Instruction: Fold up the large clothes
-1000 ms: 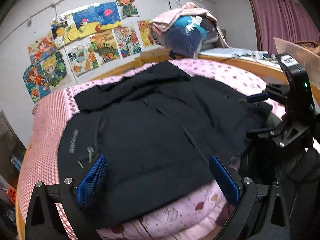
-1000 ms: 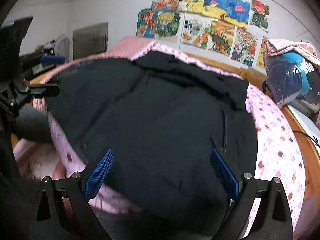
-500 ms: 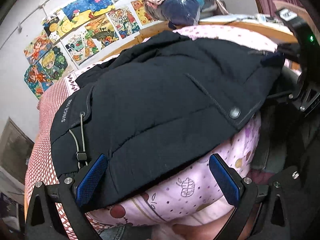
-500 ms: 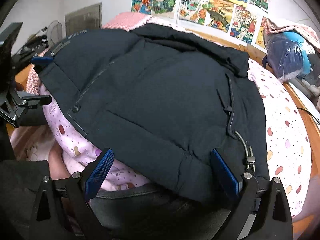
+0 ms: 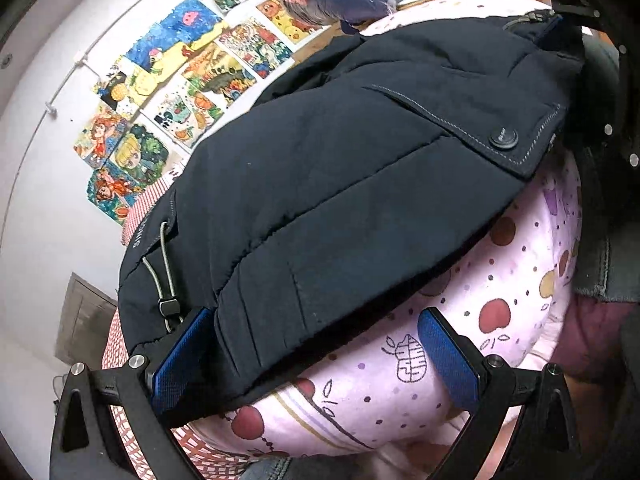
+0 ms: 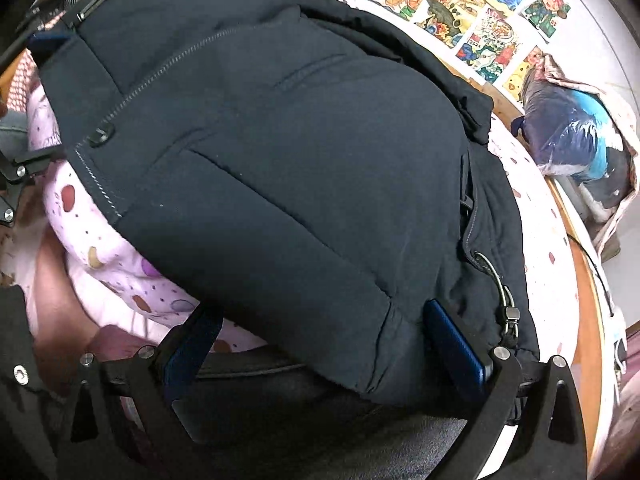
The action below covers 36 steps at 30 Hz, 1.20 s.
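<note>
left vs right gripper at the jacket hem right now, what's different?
The left gripper has hem only at its left pad, with quilt filling the rest of the gap. The right gripper straddles the jacket hem corner across its whole gap. Both are open.

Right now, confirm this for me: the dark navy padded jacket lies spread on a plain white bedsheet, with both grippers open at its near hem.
Not quite. The bedsheet is not plain white: it is pale pink, printed with fruit and dots, as the left wrist view shows. The rest holds: the dark navy padded jacket lies spread on it, with the left gripper and the right gripper both open at its near hem.
</note>
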Available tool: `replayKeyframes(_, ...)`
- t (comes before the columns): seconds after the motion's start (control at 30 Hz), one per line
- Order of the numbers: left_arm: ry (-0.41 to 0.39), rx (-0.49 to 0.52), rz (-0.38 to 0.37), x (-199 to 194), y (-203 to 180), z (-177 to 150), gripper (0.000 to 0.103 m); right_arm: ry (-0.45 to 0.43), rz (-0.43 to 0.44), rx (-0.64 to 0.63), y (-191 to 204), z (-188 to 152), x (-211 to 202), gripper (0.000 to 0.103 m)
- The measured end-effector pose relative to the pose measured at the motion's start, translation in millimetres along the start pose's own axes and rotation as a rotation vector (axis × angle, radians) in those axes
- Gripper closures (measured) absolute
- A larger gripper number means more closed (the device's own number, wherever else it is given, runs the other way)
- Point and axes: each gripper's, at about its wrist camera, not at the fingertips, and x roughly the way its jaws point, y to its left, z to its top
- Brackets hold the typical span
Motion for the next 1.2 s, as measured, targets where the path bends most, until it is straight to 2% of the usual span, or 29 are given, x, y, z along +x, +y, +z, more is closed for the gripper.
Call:
replayKeyframes(0.07, -0.017, -0.003, 0.028, -3.5, 2.3, -0.9, 0.0, -0.005, 0.013, 0.012, -1.3, 0.8, -2.0, 0.003)
replayKeyframes(0.13, -0.048, 0.01, 0.088, -7.5, 3.4, -1.6, 0.002, -0.017, 0.036, 0.04, -4.9, 0.6, -5.9, 0.003)
replayKeyframes(0.27, -0.145, 0.139, 0.296, -16.6, -7.6, -0.7, 0.009, -0.036, 0.073, 0.067, -12.2, -1.9, -6.7, 0.003)
replayKeyframes(0.33, -0.193, 0.174, 0.358, -24.0, -13.0, 1.5, 0.013, -0.042, 0.084, 0.075, -14.1, -3.2, -6.8, 0.003)
replayKeyframes(0.47, -0.205, 0.117, 0.337, -32.9, -2.4, 12.4, 0.03, -0.061, 0.118, 0.108, -19.9, -6.2, -9.0, 0.003)
replayKeyframes(0.53, -0.196, 0.1, 0.328, -33.8, 1.6, 17.7, 0.044, -0.066, 0.126, 0.117, -22.5, -7.8, -8.8, 0.003)
replayKeyframes(0.57, -0.191, 0.092, 0.321, -32.3, 4.4, 20.3, 0.047, -0.069, 0.124, 0.117, -23.1, -8.4, -8.9, 0.003)
replayKeyframes(0.73, -0.167, -0.004, 0.24, -29.4, 30.9, 37.6, 0.08, -0.071, 0.123, 0.11, -25.6, -8.4, -7.9, 0.003)
replayKeyframes(0.8, -0.164, -0.058, 0.206, -36.4, 39.8, 47.3, 0.087, -0.063, 0.124, 0.106, -27.2, -7.5, -6.5, 0.003)
replayKeyframes(1.03, -0.194, -0.238, 0.115, -52.8, 81.0, 80.7, 0.093, -0.023, 0.063, 0.041, -14.2, -5.7, -5.1, 0.003)
replayKeyframes(1.2, -0.187, -0.272, 0.074, -47.8, 95.9, 90.5, 0.093, -0.051, 0.086, 0.079, -21.5, -5.4, -11.2, 0.003)
